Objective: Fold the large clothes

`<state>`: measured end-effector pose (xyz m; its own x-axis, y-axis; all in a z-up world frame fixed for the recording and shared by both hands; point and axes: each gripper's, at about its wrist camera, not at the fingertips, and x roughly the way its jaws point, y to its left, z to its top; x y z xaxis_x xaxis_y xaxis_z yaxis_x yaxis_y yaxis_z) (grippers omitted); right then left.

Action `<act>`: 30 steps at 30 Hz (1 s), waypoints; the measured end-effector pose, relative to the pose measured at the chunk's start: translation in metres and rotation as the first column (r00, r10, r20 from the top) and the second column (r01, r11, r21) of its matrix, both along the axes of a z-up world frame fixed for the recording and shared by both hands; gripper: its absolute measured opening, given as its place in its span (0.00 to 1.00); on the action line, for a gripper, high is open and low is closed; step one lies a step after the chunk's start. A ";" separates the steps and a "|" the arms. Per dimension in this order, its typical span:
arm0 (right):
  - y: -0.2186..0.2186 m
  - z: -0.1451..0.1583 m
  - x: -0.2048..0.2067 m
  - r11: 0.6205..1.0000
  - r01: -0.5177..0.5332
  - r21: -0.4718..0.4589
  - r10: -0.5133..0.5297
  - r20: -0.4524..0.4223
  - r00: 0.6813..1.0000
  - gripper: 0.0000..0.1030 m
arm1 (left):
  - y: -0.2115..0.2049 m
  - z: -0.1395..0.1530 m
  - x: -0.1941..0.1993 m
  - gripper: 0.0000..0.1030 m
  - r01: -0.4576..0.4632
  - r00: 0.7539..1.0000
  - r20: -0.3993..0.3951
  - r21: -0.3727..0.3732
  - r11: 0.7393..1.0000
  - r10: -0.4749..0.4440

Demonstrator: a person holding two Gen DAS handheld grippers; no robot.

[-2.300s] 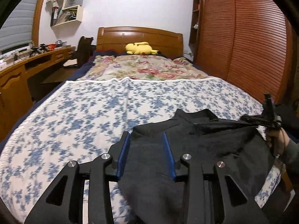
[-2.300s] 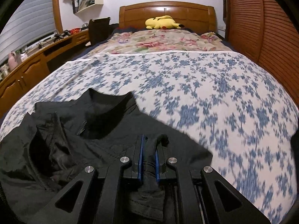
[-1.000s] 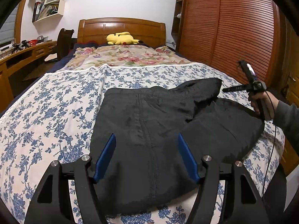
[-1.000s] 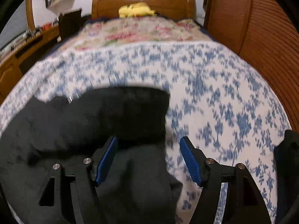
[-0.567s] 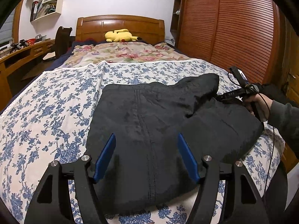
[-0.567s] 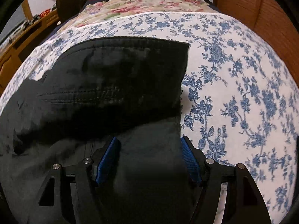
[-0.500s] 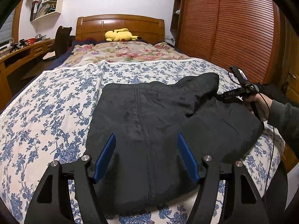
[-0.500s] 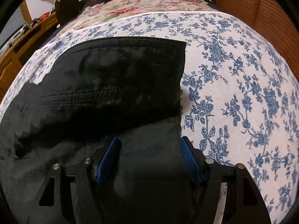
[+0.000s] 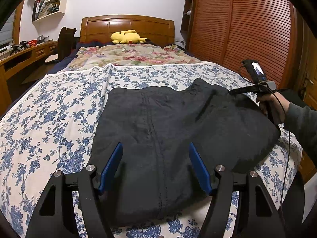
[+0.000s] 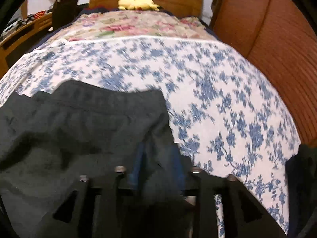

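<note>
Left wrist view: the black garment is laid on the blue-flowered bedspread, its near edge partly hidden behind the left gripper. The jaws are held wide apart over the cloth; nothing is clamped. At the right edge, the right gripper is seen at the garment's far corner, its tips dark against the fabric and hard to make out. The right hand is cut off at the sleeve.

Right wrist view: the picture is blurred. Dark fabric is seen between the blue pads, partly closed; whether it is pinched cannot be told.
</note>
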<state>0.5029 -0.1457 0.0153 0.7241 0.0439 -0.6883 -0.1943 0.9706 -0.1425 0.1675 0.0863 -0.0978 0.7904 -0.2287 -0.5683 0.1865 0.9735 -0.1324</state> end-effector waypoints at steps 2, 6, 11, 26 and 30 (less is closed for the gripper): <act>0.014 0.009 -0.009 1.000 -0.029 0.009 0.029 0.035 0.999 0.52 | 0.001 0.001 0.000 0.68 -0.002 1.000 0.002 -0.002 1.000 0.002; 0.055 0.018 -0.026 0.983 -0.176 0.050 0.174 0.038 0.984 0.52 | 0.001 0.002 -0.002 0.68 -0.005 1.000 0.008 0.001 1.000 0.005; 0.107 0.011 -0.028 0.944 -0.320 0.082 0.322 -0.022 0.946 0.52 | 0.004 0.001 -0.003 0.68 -0.010 1.000 0.005 0.001 1.000 0.010; 0.170 -0.046 0.045 0.967 -0.248 -0.058 0.242 -0.093 0.966 0.16 | 0.009 -0.003 -0.004 0.68 -0.008 1.000 -0.005 -0.007 1.000 0.008; 0.174 -0.044 0.047 0.969 -0.241 -0.062 0.235 -0.082 0.968 0.15 | 0.005 -0.004 -0.002 0.68 0.003 1.000 -0.009 -0.003 1.000 -0.003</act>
